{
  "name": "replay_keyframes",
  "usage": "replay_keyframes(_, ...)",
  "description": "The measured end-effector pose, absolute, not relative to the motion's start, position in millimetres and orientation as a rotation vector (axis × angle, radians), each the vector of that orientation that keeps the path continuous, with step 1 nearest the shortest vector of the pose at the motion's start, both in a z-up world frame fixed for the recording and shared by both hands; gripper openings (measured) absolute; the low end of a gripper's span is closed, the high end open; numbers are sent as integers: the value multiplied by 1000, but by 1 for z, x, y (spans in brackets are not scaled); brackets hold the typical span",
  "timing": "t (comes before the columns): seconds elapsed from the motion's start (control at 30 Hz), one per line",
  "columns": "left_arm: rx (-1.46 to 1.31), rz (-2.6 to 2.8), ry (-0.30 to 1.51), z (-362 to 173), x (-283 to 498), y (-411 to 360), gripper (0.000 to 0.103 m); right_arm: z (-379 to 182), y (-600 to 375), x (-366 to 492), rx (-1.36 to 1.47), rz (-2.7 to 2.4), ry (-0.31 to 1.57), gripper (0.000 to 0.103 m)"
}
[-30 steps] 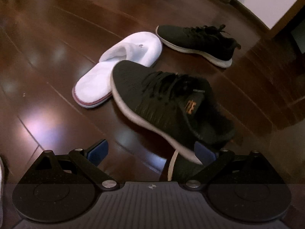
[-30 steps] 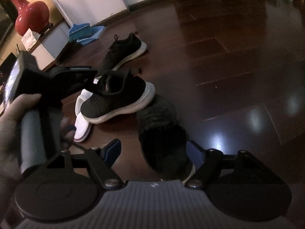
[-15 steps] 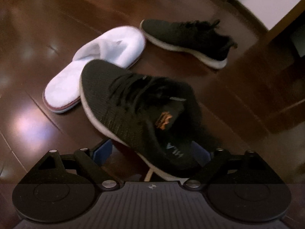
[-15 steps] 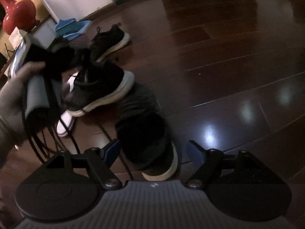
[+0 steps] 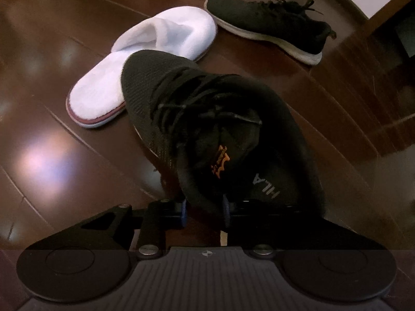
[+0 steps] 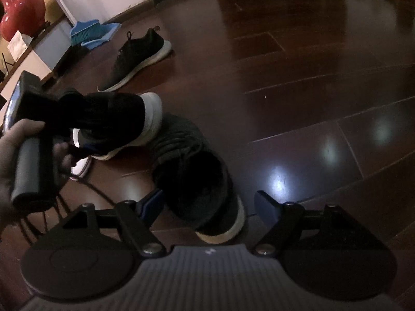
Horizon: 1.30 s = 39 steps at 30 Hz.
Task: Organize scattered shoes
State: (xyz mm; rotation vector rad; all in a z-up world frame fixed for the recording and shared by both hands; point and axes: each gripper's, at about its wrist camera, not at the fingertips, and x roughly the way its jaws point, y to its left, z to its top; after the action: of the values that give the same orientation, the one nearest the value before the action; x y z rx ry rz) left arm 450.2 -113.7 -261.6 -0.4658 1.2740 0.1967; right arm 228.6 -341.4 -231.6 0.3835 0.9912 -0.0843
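1. Because the left gripper [image 5: 205, 207] pinches the collar at the heel of the black sneaker [image 5: 207, 129], its jaws drawn narrow on that edge, the shoe hangs toe-forward and can, I judge, be carried without crushing the upper.
2. Taking the white slipper [image 5: 140, 75] as landmark: the held sneaker's toe overlaps the slipper's near side, and a second black sneaker [image 5: 264, 26] lies just beyond the slipper's toe, close to the wall.
3. The right gripper [image 6: 210, 204] stands wide and empty, its fingers either side of the heel of a dark grey shoe [image 6: 197, 171] that rests on the wooden floor [image 6: 311, 103]; it looks lined up for a grasp.
4. Only the right wrist view shows the grey shoe, the person's hand [image 6: 15, 150] on the left tool's handle, and the held sneaker's white sole lifted nearly clear of the slipper.
5. Only the left wrist view shows the pinch itself and nearly all of the slipper.
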Motion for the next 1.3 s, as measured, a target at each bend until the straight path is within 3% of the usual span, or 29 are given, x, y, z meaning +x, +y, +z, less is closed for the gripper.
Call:
replay_keyframes(0.63, -331, 146, 1294, -259, 415, -60, 20, -242, -323, 237, 329, -18, 1035, 79)
replay_keyframes(0.73, -347, 145, 1281, -268, 413, -60, 27, -244, -316, 242, 319, 3, 1034, 79)
replay_keyframes(0.77, -355, 150, 1275, -271, 413, -60, 38, -245, -312, 244, 306, 11, 1035, 79)
replay_keyframes(0.83, -375, 164, 1267, -277, 412, -59, 48, -248, -308, 244, 300, 20, 1040, 79)
replay_keyframes(0.97, -460, 228, 1264, -293, 414, -50, 58, -254, -305, 244, 316, 24, 1046, 79)
replay_keyframes(1.03, -493, 244, 1254, -297, 415, -48, 53, -254, -305, 244, 323, 22, 1047, 79)
replay_keyframes(1.07, -506, 244, 1250, -296, 417, -48, 41, -255, -304, 244, 326, 20, 1047, 79)
replay_keyframes(1.17, -500, 281, 1271, -292, 421, -50, 27, -255, -304, 243, 336, 17, 1049, 79)
replay_keyframes(1.3, -473, 285, 1284, -283, 423, -48, 21, -254, -304, 238, 329, 12, 1053, 79)
